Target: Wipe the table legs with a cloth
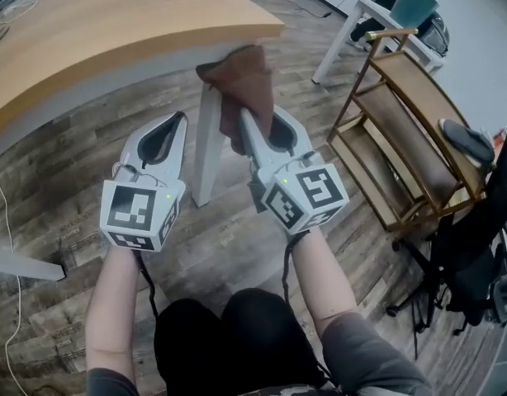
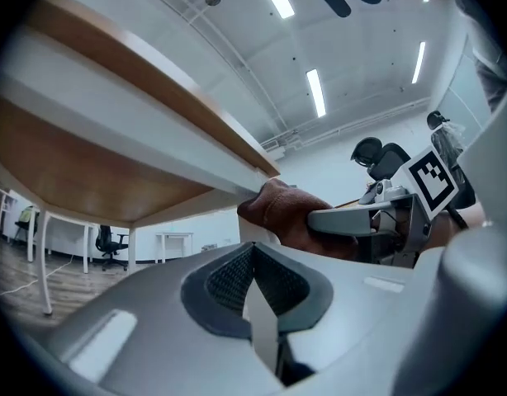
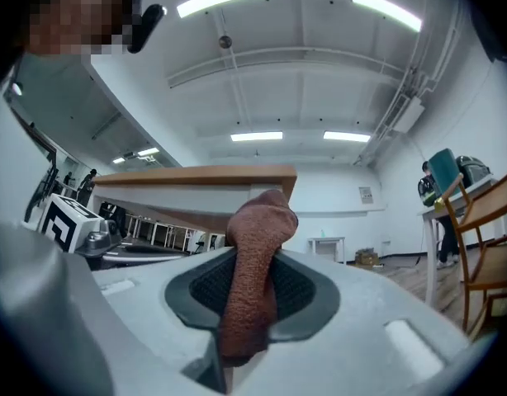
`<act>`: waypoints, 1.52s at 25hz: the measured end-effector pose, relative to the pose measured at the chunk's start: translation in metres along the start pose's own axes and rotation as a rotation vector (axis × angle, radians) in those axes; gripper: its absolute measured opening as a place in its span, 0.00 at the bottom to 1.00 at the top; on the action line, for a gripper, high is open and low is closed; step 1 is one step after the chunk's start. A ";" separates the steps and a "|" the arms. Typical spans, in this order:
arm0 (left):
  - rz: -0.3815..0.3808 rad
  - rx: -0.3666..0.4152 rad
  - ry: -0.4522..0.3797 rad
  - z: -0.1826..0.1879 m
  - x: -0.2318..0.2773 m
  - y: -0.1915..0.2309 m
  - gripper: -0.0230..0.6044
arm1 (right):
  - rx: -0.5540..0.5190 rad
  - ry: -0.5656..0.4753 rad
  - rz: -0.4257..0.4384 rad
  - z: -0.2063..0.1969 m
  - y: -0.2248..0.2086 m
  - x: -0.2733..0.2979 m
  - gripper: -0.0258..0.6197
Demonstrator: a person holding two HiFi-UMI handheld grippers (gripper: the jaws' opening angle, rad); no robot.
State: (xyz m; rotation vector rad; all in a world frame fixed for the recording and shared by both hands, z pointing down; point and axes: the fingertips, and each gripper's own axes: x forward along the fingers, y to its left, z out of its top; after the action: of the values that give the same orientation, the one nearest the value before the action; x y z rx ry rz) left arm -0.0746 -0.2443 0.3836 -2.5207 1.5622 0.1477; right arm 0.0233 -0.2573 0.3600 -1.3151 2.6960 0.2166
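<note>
A brown cloth [image 1: 247,85] is pinched in my right gripper [image 1: 260,126], which is shut on it; the cloth [image 3: 252,262] sticks up between the jaws toward the table corner. The white table leg [image 1: 206,143] stands just left of the cloth, under the wooden tabletop [image 1: 97,23]. Whether the cloth touches the leg is unclear. My left gripper [image 1: 167,134] is shut with nothing in it, just left of the leg. The cloth [image 2: 282,213] and the right gripper [image 2: 386,221] show at the right of the left gripper view.
A wooden shelf rack [image 1: 402,130] stands to the right. A white side table [image 1: 361,19] is at the back right. A black office chair [image 1: 476,246] sits at the far right. A cable [image 1: 6,246] runs over the floor at the left.
</note>
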 end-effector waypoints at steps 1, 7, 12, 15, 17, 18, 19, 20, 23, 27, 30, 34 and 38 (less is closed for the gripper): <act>0.000 -0.011 0.009 -0.009 -0.001 -0.001 0.07 | 0.006 0.030 0.002 -0.013 0.001 -0.003 0.17; -0.014 -0.015 0.088 -0.087 -0.010 -0.014 0.07 | -0.014 0.226 0.015 -0.103 0.002 -0.024 0.17; 0.019 -0.064 0.152 -0.150 -0.017 -0.016 0.07 | 0.004 0.357 0.023 -0.176 -0.001 -0.038 0.17; 0.064 -0.091 0.167 -0.177 -0.017 -0.011 0.07 | 0.019 0.411 0.028 -0.215 0.000 -0.043 0.17; 0.089 -0.118 0.175 -0.193 -0.016 -0.007 0.07 | 0.056 0.444 0.026 -0.242 0.002 -0.046 0.17; 0.086 -0.134 0.183 -0.202 -0.016 -0.008 0.07 | 0.073 0.463 0.027 -0.256 0.003 -0.049 0.17; 0.072 -0.152 0.195 -0.212 -0.017 -0.012 0.07 | 0.083 0.481 0.029 -0.270 0.005 -0.052 0.17; 0.056 -0.167 0.209 -0.222 -0.018 -0.016 0.07 | 0.085 0.497 0.034 -0.282 0.006 -0.055 0.17; 0.043 -0.168 0.258 -0.253 -0.024 -0.022 0.07 | 0.076 0.537 0.048 -0.318 0.011 -0.062 0.17; 0.068 -0.186 0.315 -0.289 -0.035 -0.017 0.07 | 0.119 0.610 0.036 -0.365 0.014 -0.070 0.17; 0.086 -0.206 0.355 -0.309 -0.043 -0.013 0.07 | 0.163 0.683 0.022 -0.403 0.015 -0.079 0.17; 0.076 -0.203 0.378 -0.323 -0.048 -0.018 0.07 | 0.147 0.774 0.039 -0.448 0.019 -0.089 0.17; 0.075 -0.206 0.418 -0.341 -0.052 -0.023 0.07 | 0.103 0.859 0.074 -0.481 0.026 -0.096 0.17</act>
State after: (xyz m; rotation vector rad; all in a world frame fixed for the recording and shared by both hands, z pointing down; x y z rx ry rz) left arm -0.0795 -0.2559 0.7295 -2.7855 1.8774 -0.2381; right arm 0.0337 -0.2578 0.8508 -1.5242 3.3533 -0.6195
